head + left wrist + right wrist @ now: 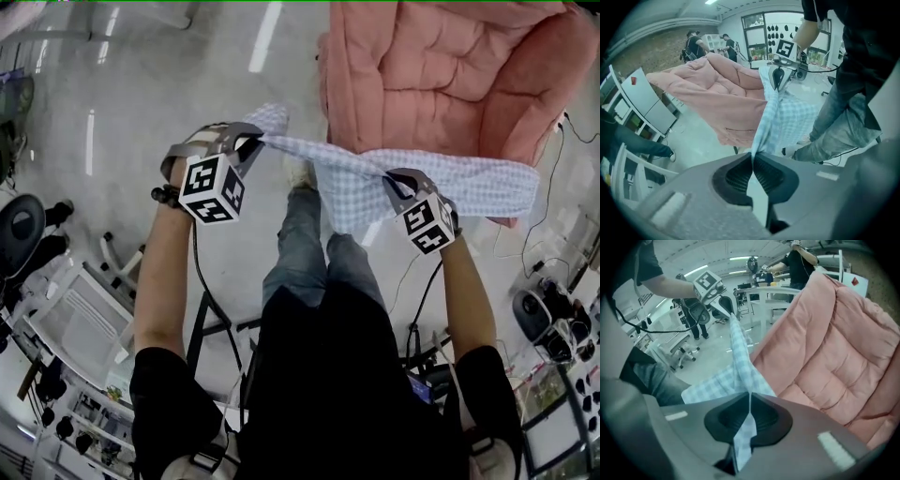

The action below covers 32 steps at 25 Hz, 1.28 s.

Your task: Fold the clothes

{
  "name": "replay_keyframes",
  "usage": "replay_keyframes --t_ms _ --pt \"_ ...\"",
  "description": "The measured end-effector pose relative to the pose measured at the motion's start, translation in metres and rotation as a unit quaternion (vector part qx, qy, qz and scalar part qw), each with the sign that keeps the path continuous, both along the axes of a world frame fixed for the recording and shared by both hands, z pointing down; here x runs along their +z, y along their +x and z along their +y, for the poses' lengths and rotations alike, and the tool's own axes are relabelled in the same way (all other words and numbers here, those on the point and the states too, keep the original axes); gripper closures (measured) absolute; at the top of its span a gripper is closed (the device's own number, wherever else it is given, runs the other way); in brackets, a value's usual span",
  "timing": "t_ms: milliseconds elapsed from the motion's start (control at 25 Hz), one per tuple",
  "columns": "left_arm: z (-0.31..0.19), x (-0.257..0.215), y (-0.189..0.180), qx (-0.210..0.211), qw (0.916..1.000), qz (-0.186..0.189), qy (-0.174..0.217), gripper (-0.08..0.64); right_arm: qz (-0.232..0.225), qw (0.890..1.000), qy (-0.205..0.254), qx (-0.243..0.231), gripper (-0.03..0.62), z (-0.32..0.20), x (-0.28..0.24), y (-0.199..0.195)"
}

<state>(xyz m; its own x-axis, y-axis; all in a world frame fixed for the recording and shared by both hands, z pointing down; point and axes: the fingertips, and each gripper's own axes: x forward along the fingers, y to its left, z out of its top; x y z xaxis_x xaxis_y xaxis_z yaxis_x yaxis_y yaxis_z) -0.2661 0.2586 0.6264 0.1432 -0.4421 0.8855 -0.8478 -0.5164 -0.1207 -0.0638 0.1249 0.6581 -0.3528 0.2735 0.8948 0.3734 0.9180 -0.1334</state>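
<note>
Left gripper [257,142], right gripper [392,180]: jaws of both pinching checked cloth [469,186], holding it stretched in air. Pink quilt [441,75] lying at 1 o'clock, behind cloth. Person's legs [314,244] standing beneath.

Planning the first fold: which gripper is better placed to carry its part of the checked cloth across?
Left gripper, probably: its jaws pinch the cloth near its end; the right gripper grips mid-cloth, a tail beyond.

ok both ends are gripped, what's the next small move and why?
Probably lay it flat on the pink quilt first. The left claw and right claw are each shut on the checked cloth, which is stretched in the air between them with slack bunched below and a tail past the right claw. Folding it mid-air looks likely to go uneven.
</note>
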Motion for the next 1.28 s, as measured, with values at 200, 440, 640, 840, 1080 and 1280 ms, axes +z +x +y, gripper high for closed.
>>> replay_keyframes --t_ms 200,440,640,840,1080,1280 --pt "0.02 -0.02 0.004 -0.049 0.9986 -0.016 0.011 0.545 -0.069 0.996 0.055 -0.031 0.575 -0.013 -0.045 -0.018" --pt "0.047 -0.034 0.014 -0.102 0.9922 -0.064 0.031 0.545 -0.138 0.985 0.076 -0.068 0.575 -0.005 -0.103 -0.025" --pt "0.076 -0.02 0.04 -0.142 0.9871 -0.07 0.024 0.545 -0.149 0.977 0.081 -0.13 0.575 0.025 -0.106 0.005" --pt "0.103 0.015 0.072 -0.196 0.9791 -0.052 0.012 0.543 -0.134 0.975 0.066 -0.166 0.575 0.052 -0.088 0.044" --pt "0.125 0.07 0.115 -0.243 0.9697 -0.025 -0.009 0.543 -0.118 0.972 0.055 -0.194 0.575 0.075 -0.055 0.079" --pt "0.132 0.096 0.139 -0.266 0.9637 -0.016 -0.016 0.543 -0.109 0.969 0.063 -0.215 0.575 0.076 -0.032 0.101"
